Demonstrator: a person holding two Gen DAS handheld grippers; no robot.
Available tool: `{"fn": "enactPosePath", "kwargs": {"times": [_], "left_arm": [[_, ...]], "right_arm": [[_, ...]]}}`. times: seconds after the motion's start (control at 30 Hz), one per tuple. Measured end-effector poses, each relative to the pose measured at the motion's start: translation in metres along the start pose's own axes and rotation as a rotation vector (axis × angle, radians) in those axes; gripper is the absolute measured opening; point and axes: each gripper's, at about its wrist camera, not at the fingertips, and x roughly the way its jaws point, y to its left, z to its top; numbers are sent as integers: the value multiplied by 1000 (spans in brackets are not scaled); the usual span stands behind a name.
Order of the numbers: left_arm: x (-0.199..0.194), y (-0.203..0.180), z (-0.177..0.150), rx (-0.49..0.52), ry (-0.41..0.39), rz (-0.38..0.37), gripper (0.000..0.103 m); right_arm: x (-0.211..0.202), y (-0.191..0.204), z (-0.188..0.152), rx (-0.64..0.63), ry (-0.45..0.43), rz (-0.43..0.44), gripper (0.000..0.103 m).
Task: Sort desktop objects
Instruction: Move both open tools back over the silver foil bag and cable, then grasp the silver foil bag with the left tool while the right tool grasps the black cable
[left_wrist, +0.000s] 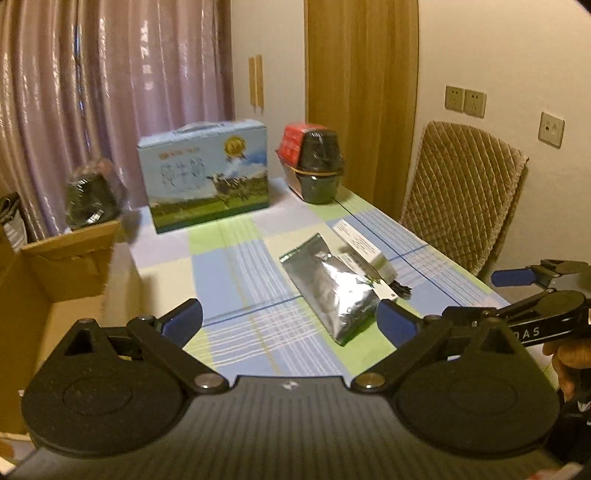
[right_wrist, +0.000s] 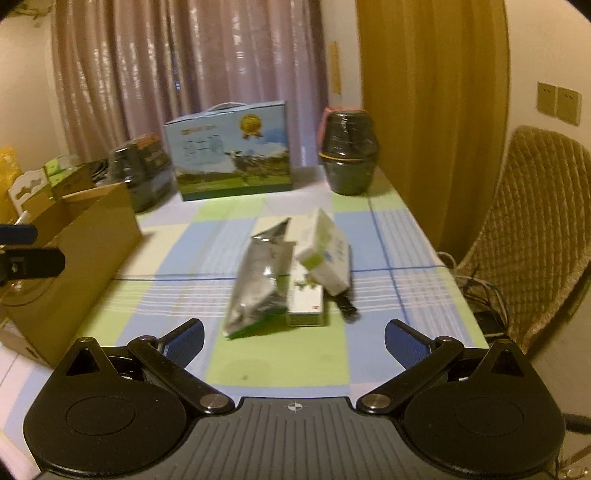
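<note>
A silver foil pouch (left_wrist: 334, 288) lies in the middle of the checked tablecloth (left_wrist: 236, 266); it also shows in the right wrist view (right_wrist: 258, 280). Two white-and-green boxes (left_wrist: 364, 247) lean against it, seen as an upper box (right_wrist: 325, 251) and a flat box (right_wrist: 306, 302). A small black object (right_wrist: 345, 304) lies beside them. My left gripper (left_wrist: 290, 325) is open and empty, just short of the pouch. My right gripper (right_wrist: 293, 341) is open and empty, short of the pile; it also shows at the right of the left wrist view (left_wrist: 532, 291).
An open cardboard box (right_wrist: 74, 240) stands at the table's left edge. A blue milk carton case (right_wrist: 231, 151), a dark wrapped container (right_wrist: 349, 151) and another wrapped one (right_wrist: 142, 170) stand at the back. A padded chair (right_wrist: 535, 221) is at the right.
</note>
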Motion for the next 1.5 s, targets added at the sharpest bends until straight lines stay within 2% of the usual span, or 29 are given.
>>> {"fn": "enactPosePath", "kwargs": {"times": [0.43, 0.83, 1.0, 1.2, 1.33, 1.4, 1.5], "left_arm": [[84, -19, 7, -53, 116, -47, 99], [155, -23, 18, -95, 180, -88, 99], [181, -27, 18, -91, 201, -96, 99], [211, -25, 21, -117, 220, -103, 98], [229, -26, 22, -123, 249, -96, 94], [235, -27, 23, -121, 258, -100, 93], [243, -28, 23, -111, 266, -100, 91]], "right_arm": [[41, -41, 3, 31, 31, -25, 101], [84, -61, 10, 30, 59, -20, 101], [101, -63, 9, -14, 72, -33, 101], [119, -75, 11, 22, 84, -27, 100], [132, -79, 13, 10, 97, -23, 89], [139, -80, 13, 3, 110, -17, 77], [147, -79, 14, -11, 116, 4, 67]]}}
